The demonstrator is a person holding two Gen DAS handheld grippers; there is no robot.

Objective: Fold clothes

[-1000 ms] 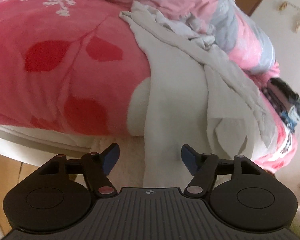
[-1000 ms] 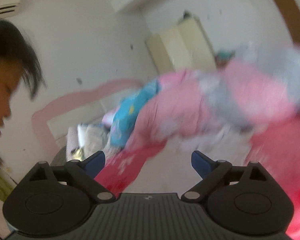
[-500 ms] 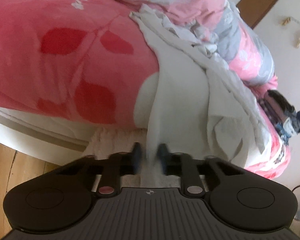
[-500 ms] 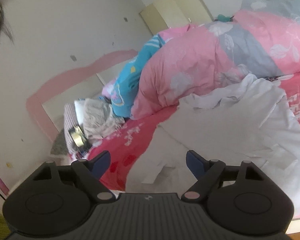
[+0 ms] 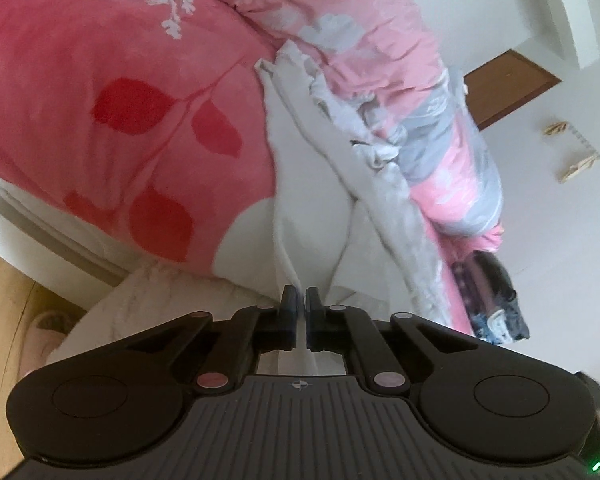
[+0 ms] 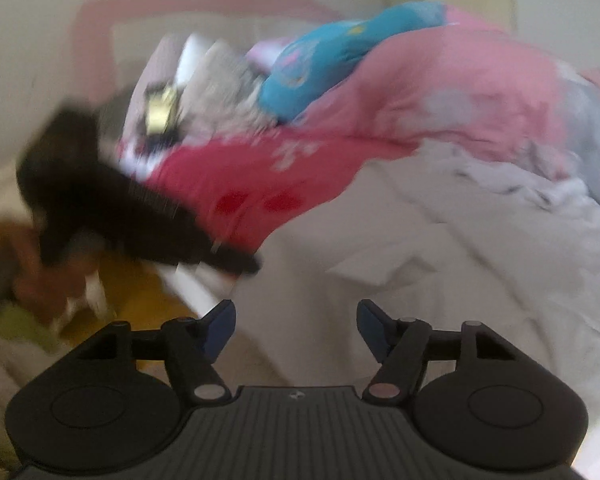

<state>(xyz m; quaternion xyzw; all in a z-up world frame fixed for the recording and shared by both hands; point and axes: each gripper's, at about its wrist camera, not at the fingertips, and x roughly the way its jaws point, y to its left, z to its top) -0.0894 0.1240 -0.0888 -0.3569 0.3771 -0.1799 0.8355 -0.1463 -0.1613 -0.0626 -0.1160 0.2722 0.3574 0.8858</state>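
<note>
Clamping down at the near edge, the left gripper had its jaws pinched tight on a fold of the white garment, with cloth running between the pads and out behind them. From that wrist view the garment lay stretched away across the pink bedspread, its far end bunched against the pink-and-grey duvet. A dark heap of clothes sat near the bed's right edge, apart from it.

Over to the right wrist view, badly blurred: the right gripper had its jaws closing but with a clear gap between them and nothing pressed in them, the white garment spread just beyond on the bed. The left gripper showed as a dark smear at the garment's left edge. A blue cloth lay up by the duvet.

By the look of it, this was the pick-up step: one corner secured, the second not yet taken. The next move called for the right jaws to reach a matching edge and bite only one layer, so the piece could be lifted and spread evenly.
</note>
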